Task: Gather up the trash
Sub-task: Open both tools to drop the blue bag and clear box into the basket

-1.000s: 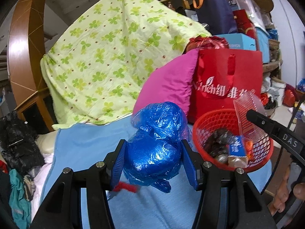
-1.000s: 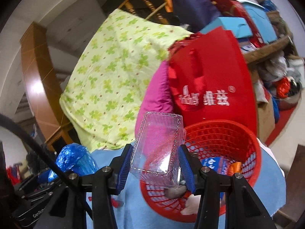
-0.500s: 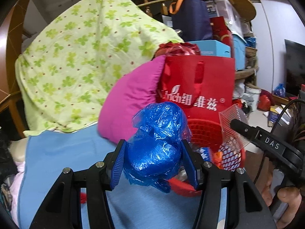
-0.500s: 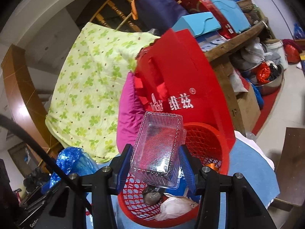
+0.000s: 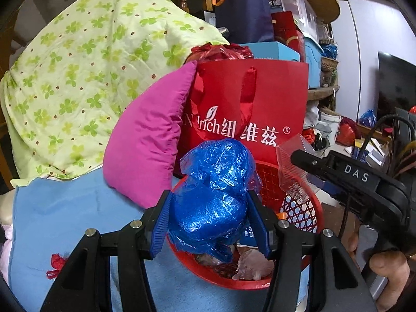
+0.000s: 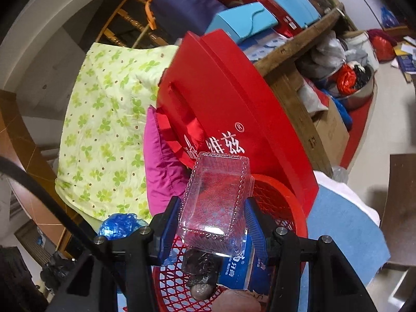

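Each fisheye looks forward along its own hand-held gripper's fingers, tilted slightly down and close above the red mesh basket (image 5: 309, 213) (image 6: 283, 195). Both views share the basket and the red paper bag (image 5: 247, 104) (image 6: 234, 98).

The left gripper (image 5: 212, 218) points slightly downward, its two blue pads (image 5: 161, 225) pressing on a load between them. The right gripper (image 6: 213, 223) is clamped too. At 4 o'clock in the left view, a hand (image 5: 387, 270) holds its handle.
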`<state>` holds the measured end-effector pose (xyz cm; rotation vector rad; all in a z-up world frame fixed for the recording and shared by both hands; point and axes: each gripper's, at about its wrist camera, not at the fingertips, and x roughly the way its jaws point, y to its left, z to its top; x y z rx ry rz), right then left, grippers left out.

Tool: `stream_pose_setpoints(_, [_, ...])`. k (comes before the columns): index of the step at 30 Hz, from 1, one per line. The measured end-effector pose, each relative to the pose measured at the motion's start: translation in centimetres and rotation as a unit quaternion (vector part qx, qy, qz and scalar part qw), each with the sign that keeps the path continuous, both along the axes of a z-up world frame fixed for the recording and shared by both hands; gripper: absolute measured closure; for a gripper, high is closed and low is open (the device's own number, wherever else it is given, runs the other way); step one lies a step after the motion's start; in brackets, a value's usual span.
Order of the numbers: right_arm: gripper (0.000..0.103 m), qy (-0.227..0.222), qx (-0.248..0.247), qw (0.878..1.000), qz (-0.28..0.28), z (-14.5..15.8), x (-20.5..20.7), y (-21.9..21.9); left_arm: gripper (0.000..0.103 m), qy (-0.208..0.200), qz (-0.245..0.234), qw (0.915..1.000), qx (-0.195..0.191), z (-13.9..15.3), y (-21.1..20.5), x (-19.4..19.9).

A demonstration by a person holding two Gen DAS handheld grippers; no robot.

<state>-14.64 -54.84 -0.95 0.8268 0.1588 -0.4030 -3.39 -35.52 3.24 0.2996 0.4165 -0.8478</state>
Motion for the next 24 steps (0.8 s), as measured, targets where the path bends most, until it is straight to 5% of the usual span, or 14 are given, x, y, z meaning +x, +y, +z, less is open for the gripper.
stream_pose_setpoints(16, [0.047, 0.000, 0.009, 1.000, 0.010, -0.7, 1.4, -0.7, 0.043, 0.002, -0.012, 0.9997, 0.019, -1.2, -1.2, -0.1])
stream_pose_setpoints(21, [0.031, -0.027, 0.026, 0.999, 0.017, -0.8, 1.4, -1.1, 0.042, 0.006, -0.018, 0.9996, 0.022, -1.5, -1.3, -0.3])
stream_pose_setpoints(24, [0.030, -0.043, 0.044, 0.998, 0.017, -1.1, 1.1, -1.6, 0.038, 0.016, -0.023, 0.9994, 0.021, -1.6, -1.2, -0.2])
